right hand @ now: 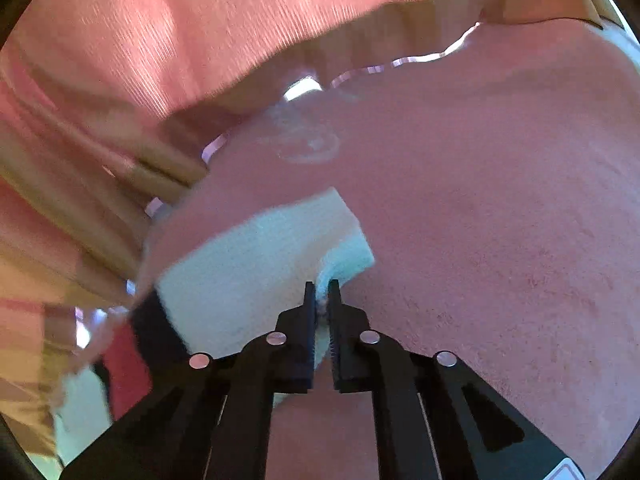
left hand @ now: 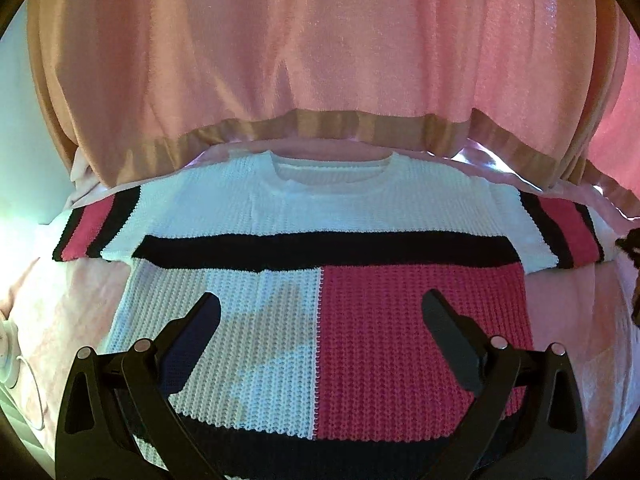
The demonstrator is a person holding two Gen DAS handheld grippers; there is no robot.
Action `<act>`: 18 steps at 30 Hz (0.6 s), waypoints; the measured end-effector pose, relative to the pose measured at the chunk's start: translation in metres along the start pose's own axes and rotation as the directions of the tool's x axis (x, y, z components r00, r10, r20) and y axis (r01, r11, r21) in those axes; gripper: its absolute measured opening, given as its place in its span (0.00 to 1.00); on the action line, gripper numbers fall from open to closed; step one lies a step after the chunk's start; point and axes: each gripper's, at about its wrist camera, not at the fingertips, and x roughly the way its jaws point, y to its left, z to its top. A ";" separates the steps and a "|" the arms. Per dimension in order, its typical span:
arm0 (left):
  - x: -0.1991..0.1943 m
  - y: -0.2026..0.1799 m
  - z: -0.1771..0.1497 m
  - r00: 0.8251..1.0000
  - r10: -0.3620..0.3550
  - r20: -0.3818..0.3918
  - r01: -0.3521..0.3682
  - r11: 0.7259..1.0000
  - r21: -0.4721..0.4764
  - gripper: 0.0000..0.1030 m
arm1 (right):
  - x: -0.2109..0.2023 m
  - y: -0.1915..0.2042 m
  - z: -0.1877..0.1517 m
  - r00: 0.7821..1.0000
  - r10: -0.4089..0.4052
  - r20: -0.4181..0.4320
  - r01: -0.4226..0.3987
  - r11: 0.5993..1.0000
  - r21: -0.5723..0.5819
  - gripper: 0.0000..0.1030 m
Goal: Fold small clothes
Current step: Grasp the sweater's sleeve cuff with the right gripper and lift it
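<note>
A knit sweater [left hand: 400,340] in white, black and pink blocks lies flat on a pink plush cover [left hand: 80,312], its neck opening [left hand: 332,168] at the far side and both sleeves spread sideways. My left gripper [left hand: 322,308] hovers open over the sweater's lower body, one finger above the white panel and one above the pink panel, with nothing between them. In the right wrist view my right gripper [right hand: 322,292] is shut on the white end of a sleeve [right hand: 248,264]. That sleeve's black and pink stripes [right hand: 152,332] trail to the lower left.
A pink curtain-like cloth [left hand: 320,40] with a tan hem [left hand: 328,124] hangs behind the sweater. A white device with a cable [left hand: 8,344] sits at the left edge. Bare pink cover [right hand: 480,200] spreads to the right of the held sleeve.
</note>
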 end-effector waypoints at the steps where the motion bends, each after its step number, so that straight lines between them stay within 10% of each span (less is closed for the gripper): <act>1: -0.001 0.001 0.001 1.000 -0.002 0.001 0.002 1.000 -0.003 0.95 | -0.013 0.000 0.006 0.999 0.019 0.041 -0.020 1.000 0.022 0.04; 9: -0.015 0.010 0.009 0.999 -0.034 0.030 0.035 0.998 -0.051 0.95 | -0.139 0.097 0.020 0.930 0.303 0.210 -0.291 0.953 -0.085 0.04; 18: -0.032 0.042 0.017 0.997 -0.050 0.060 0.058 0.988 -0.141 0.95 | -0.175 0.379 -0.137 0.790 0.581 -0.197 -0.601 0.667 -0.441 0.04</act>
